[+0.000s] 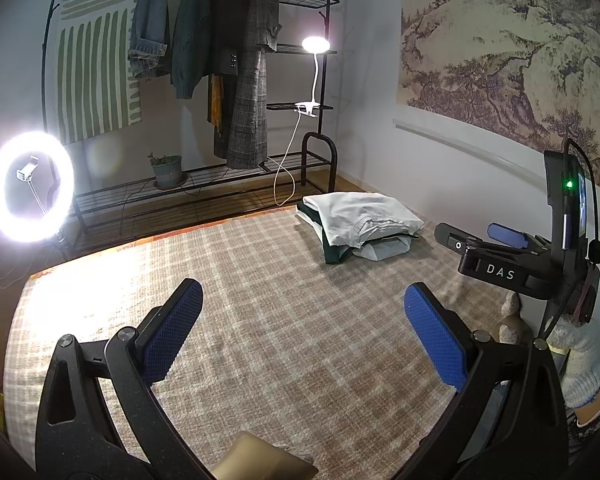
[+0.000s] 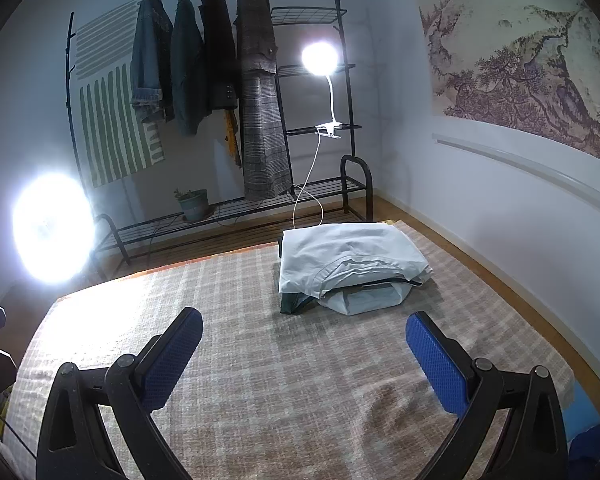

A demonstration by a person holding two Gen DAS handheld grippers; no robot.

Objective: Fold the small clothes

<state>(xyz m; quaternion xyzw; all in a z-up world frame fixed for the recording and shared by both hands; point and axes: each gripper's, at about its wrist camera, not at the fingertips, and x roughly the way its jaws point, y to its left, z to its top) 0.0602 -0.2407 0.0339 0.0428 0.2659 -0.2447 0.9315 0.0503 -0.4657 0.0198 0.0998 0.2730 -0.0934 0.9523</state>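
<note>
A plaid beige rug [image 1: 260, 300] covers most of the floor, lit brightly at its left edge. Behind it a black metal garment rack [image 2: 228, 216] stands along the far wall, with a denim jacket [image 2: 150, 60], a dark green top, a dark jacket and a long checked coat [image 2: 262, 120] hanging from its rail, and a small potted plant [image 2: 194, 204] on its lower shelf. A landscape painting [image 1: 512, 56] fills the right-hand wall. A ring light [image 1: 30, 186] glows at the left, and a white clip lamp [image 2: 319, 60] shines from the rack's side shelves. The stack of folded clothes [image 2: 352, 264] lies at the rug's far right corner, near the rack's foot; its long axis runs left to right across the view, a pale grey-white garment on top, its folded, bunched edge facing the cameras, and a dark green piece showing underneath at the left. The left gripper [image 1: 302, 328] hovers over bare rug, jaws spread wide and holding nothing. The right gripper [image 2: 304, 354] is likewise wide apart and empty, short of the stack, and it shows in the left wrist view at the right edge.
</note>
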